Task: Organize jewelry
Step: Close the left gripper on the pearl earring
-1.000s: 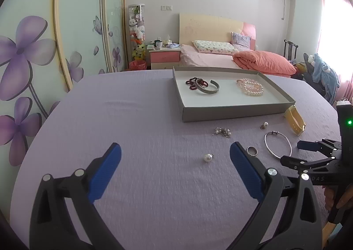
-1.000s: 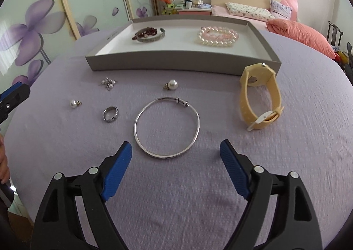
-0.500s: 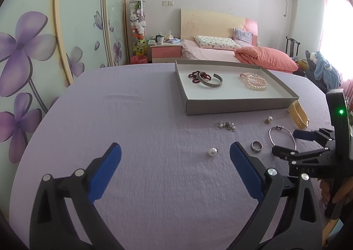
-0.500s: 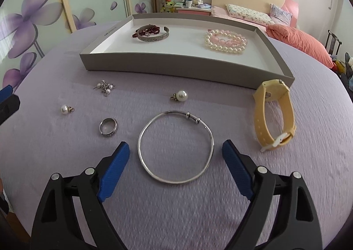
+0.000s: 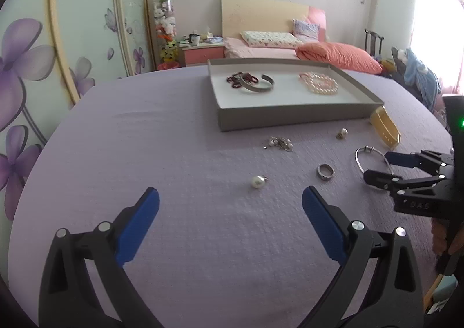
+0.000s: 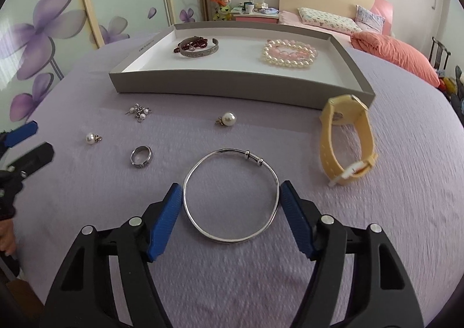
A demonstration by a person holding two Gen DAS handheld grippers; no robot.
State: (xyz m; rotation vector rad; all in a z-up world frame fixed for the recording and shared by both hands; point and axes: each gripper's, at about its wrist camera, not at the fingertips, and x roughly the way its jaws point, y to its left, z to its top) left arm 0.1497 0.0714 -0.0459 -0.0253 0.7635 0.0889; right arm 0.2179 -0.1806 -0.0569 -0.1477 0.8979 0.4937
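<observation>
A silver bangle (image 6: pixel 232 236) lies flat on the purple cloth. My right gripper (image 6: pixel 230 191) straddles it, jaws closing, with the blue pads touching its left and right sides. In the left wrist view the same gripper (image 5: pixel 377 166) sits over the bangle (image 5: pixel 361 158). My left gripper (image 5: pixel 230 194) hangs open and empty just short of a pearl pendant (image 5: pixel 257 182). Loose nearby are a silver ring (image 6: pixel 141 155), a second pearl pendant (image 6: pixel 228 119), a small pearl cluster (image 6: pixel 139 111) and a yellow watch (image 6: pixel 348 151). The grey tray (image 6: pixel 232 90) holds a silver cuff, dark red beads and pearl bracelets.
The round table carries a purple cloth (image 5: pixel 174 139) and its edge curves close on the left. A person's hand (image 5: pixel 446 244) holds the right gripper at the right edge. A bed, a nightstand and flowered wardrobe doors stand behind the table.
The right gripper came forward and down over the bangle, and its jaws narrowed from wide apart onto the bangle's sides. The left gripper sank a little toward the table, still open.
</observation>
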